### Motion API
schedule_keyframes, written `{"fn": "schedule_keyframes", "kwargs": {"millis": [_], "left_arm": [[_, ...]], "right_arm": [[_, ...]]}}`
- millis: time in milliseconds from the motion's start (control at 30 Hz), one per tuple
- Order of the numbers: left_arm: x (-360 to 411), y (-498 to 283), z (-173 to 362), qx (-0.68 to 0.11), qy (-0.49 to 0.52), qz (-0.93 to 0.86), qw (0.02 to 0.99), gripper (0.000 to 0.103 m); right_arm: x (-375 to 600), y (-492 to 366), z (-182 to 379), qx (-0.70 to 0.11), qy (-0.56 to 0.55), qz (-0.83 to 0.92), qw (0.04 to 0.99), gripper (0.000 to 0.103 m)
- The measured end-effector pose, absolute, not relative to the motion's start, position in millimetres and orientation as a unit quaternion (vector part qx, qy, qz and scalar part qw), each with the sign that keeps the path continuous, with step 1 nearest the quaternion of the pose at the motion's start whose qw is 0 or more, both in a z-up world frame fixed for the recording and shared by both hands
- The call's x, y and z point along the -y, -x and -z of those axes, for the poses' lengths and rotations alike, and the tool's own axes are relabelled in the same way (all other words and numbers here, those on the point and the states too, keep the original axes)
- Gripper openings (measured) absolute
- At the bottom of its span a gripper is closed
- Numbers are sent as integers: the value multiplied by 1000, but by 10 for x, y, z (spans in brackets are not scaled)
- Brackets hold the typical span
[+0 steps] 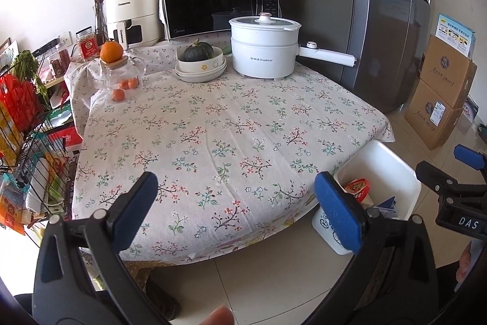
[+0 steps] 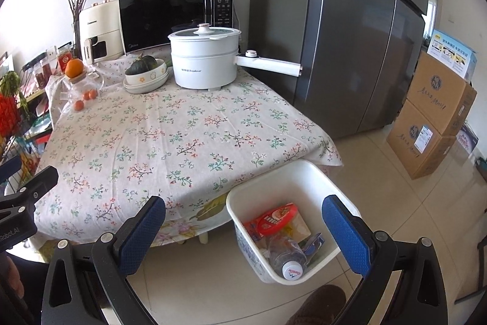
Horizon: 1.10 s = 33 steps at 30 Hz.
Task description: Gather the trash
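A white bin point(image 2: 240, 210) stands on the floor at the table's near right corner; it also shows in the left wrist view point(image 1: 404, 172). It holds a red-lidded cup point(image 2: 278, 218), a clear plastic bottle point(image 2: 286, 258) and wrappers. My left gripper point(image 1: 237, 200) is open and empty above the table's front edge. My right gripper point(image 2: 246, 227) is open and empty, hovering over the bin. The right gripper shows at the right edge of the left wrist view point(image 1: 465, 172).
The flowered tablecloth point(image 1: 219, 130) covers the table. At the back stand a white electric pot point(image 1: 263, 51), a pumpkin in a bowl point(image 1: 199, 55), a microwave point(image 1: 219, 5), an air fryer point(image 1: 131, 14) and oranges point(image 1: 118, 95). A wire rack point(image 1: 27, 142) stands left, a fridge point(image 2: 359, 35) and cardboard boxes point(image 2: 435, 114) right.
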<state>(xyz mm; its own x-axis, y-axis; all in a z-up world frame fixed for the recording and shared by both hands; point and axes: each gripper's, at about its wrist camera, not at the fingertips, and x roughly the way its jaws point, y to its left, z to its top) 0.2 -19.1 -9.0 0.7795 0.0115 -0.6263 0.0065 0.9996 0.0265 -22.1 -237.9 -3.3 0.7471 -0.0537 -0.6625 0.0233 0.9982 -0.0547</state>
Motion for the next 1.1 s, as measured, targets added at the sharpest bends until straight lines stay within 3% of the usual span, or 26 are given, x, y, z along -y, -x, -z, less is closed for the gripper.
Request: {"fn": "schedule_keyframes", "kwargs": {"millis": [1100], "left_arm": [[248, 18, 111, -333, -29, 5, 942, 102]], "right_arm": [[2415, 229, 14, -349, 18, 29, 937, 103]]}}
